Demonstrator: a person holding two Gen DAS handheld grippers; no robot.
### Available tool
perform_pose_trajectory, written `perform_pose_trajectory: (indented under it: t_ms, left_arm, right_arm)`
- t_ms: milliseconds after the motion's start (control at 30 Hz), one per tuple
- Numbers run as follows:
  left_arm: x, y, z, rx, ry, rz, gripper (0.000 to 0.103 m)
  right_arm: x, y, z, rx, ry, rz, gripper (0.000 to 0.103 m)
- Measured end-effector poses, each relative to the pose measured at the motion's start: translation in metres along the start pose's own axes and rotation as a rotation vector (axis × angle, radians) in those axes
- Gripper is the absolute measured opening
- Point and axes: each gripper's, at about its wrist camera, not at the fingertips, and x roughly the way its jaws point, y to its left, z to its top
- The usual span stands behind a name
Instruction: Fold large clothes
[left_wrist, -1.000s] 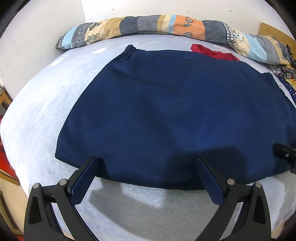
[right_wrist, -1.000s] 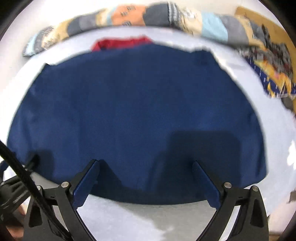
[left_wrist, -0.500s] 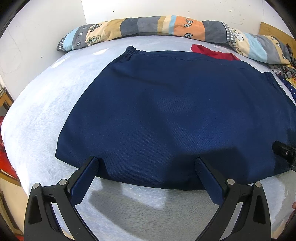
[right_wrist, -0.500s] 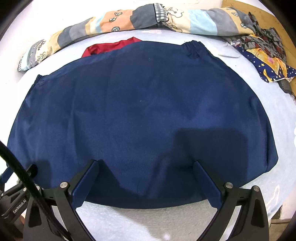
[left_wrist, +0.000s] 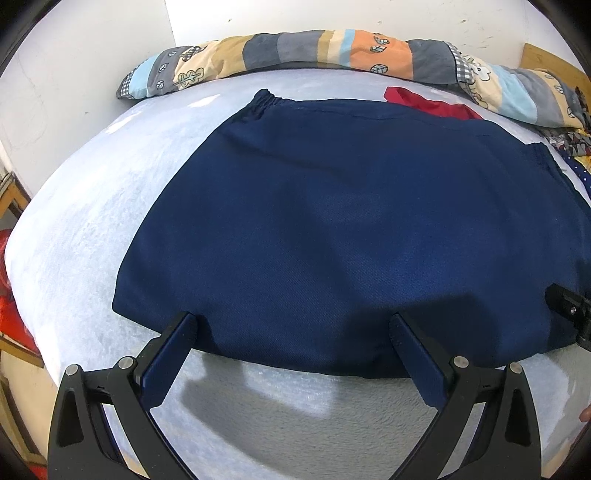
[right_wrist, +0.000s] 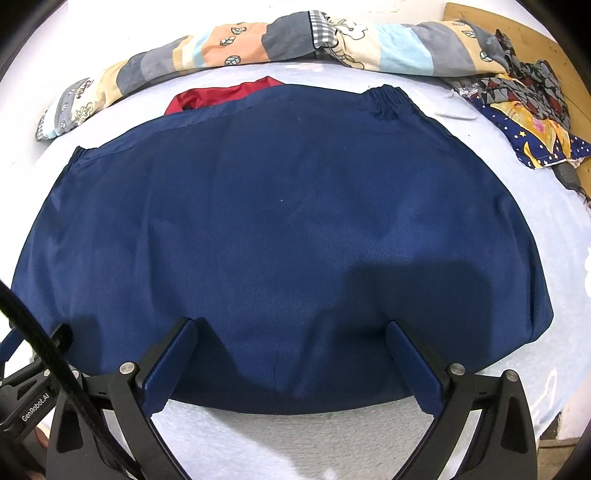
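Note:
A large navy garment (left_wrist: 351, 229) with an elastic waistband at the far side lies spread flat on a pale blue bed sheet (left_wrist: 92, 206). It fills most of the right wrist view too, as the same navy garment (right_wrist: 280, 236). My left gripper (left_wrist: 293, 328) stands open over the garment's near edge, left of centre, with nothing between its fingers. My right gripper (right_wrist: 291, 336) is open as well, above the near edge further right. Part of the right gripper's body shows at the right edge of the left wrist view.
A patchwork quilt roll (left_wrist: 332, 51) lies along the far wall. A red cloth (left_wrist: 432, 105) peeks out beyond the waistband. Patterned clothes (right_wrist: 524, 110) are piled at the far right by a wooden headboard (right_wrist: 517, 33). The bed's near edge drops off below both grippers.
Both grippers stay open. The right wrist view has steadied from a blurred, lower look to a clear one a little further back; the left gripper has barely moved.

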Motion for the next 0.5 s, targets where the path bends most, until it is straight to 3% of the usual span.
perform_pose_trajectory:
  t_ms: [500]
  left_arm:
    - [0.0017, 0.0014, 0.0018, -0.002, 0.009, 0.000, 0.103]
  right_arm:
    - [-0.0070, 0.0006, 0.0086, -0.048, 0.033, -0.009, 0.103]
